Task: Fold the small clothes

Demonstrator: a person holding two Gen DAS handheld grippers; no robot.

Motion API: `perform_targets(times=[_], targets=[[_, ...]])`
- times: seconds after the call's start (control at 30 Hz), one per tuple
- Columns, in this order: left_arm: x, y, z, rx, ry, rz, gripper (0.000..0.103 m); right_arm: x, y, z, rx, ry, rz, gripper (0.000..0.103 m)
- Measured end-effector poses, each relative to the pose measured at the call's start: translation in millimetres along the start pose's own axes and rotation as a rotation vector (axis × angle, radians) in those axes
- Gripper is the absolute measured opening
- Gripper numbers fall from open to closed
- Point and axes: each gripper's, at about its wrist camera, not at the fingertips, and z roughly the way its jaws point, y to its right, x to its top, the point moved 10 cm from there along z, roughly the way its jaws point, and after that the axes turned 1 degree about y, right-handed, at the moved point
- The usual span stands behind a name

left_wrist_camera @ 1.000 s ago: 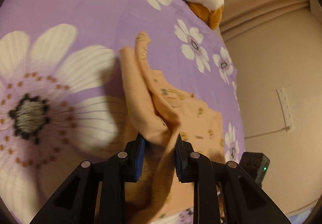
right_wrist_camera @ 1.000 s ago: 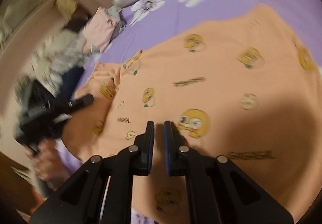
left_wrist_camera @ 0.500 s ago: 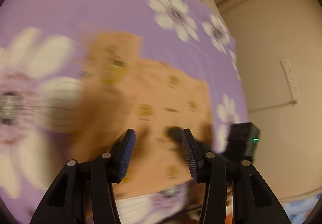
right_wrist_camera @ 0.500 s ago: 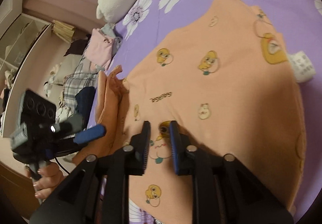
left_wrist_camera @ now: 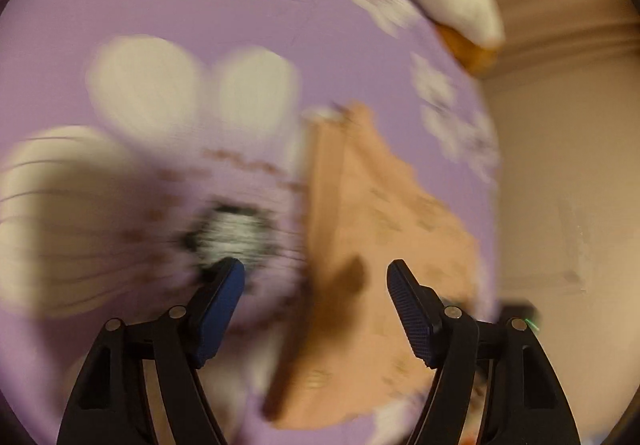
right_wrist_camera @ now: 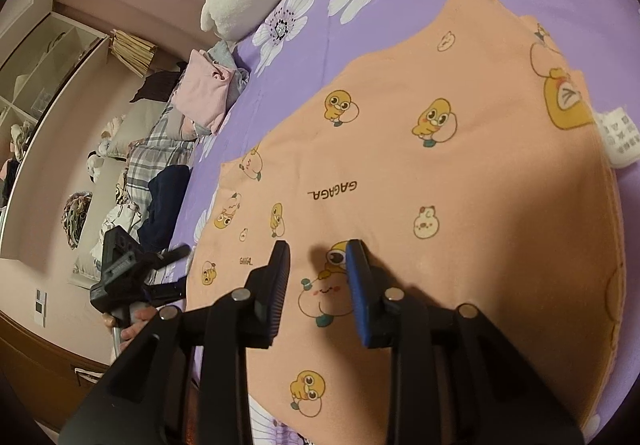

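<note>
- Under R gripper (right_wrist_camera: pixel 318 259): peach garment (right_wrist_camera: pixel 440 173) flat, smooth, duck prints; jaws just opened slightly, nothing gripped.
- Ahead of L gripper (left_wrist_camera: pixel 316 277): garment edge blurred; jaws wide apart, just opened, empty.

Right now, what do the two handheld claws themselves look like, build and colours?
Both match: the left claw and right claw have matte black angular linkage arms with triangular cut-outs, silver round pivot pins, and dark blue ribbed rubber pads on the fingers. Seen from the right wrist view, the left unit is a boxy black body on a metal handle. No cables or sleeves are visible.
</note>
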Motion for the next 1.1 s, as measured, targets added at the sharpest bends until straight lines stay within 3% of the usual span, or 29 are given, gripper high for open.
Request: perform_targets(times=[0.07,0.1,0.17,0.37,0.4,0.47,0.57,0.67,0.77,0.9,1.1], targets=[[-5.6,10.3,13.2,-0.148,-0.067,-0.073,0.072,-0.7,0.2,-0.7,-0.006,0.002,-0.008,0.028],[-9.6,14.8,23.8,-0.185,-0.103,-0.079,0.072,-1.3,0.3,-1.1,-0.009,0.003,-0.015,0.028],[-13.4,15.8,36.3,-0.094,-0.115,-0.015,0.072,-2.2,0.1,-1.3,-0.016,0.003,-0.032,0.028],[-26.6,44.0,48.7,0.038,-0.03,0.218,0.07,-1.1,0.0,0.8,-0.015,0.005,-0.024,0.029],[-28.4,45.8,49.5,0.053,-0.021,0.233,0.064,-1.0,-0.7,0.5,-0.016,0.009,-0.022,0.029],[-28.6,40.3,51.9,0.048,-0.033,0.184,0.039,-1.9,-4.1,0.2,-0.017,0.011,-0.039,0.029],[-21.0,24.4,54.7,0.047,-0.012,0.077,0.024,-5.4,-8.9,2.2,-0.055,0.0,-0.115,0.021],[-24.6,31.1,43.8,0.097,0.019,0.097,0.024,-4.2,2.0,6.6,-0.156,-0.01,-0.119,0.0],[-23.4,57.6,41.8,0.175,0.056,0.155,0.023,0.2,10.1,7.5,-0.137,-0.023,-0.048,0.0],[-33.9,111.6,42.3,0.283,0.122,0.341,0.023,0.9,12.5,5.0,-0.11,-0.038,-0.032,0.0],[-68.5,168.0,115.0,0.38,0.002,0.529,0.023,3.0,22.8,-13.5,-0.09,-0.021,0.041,0.0]])
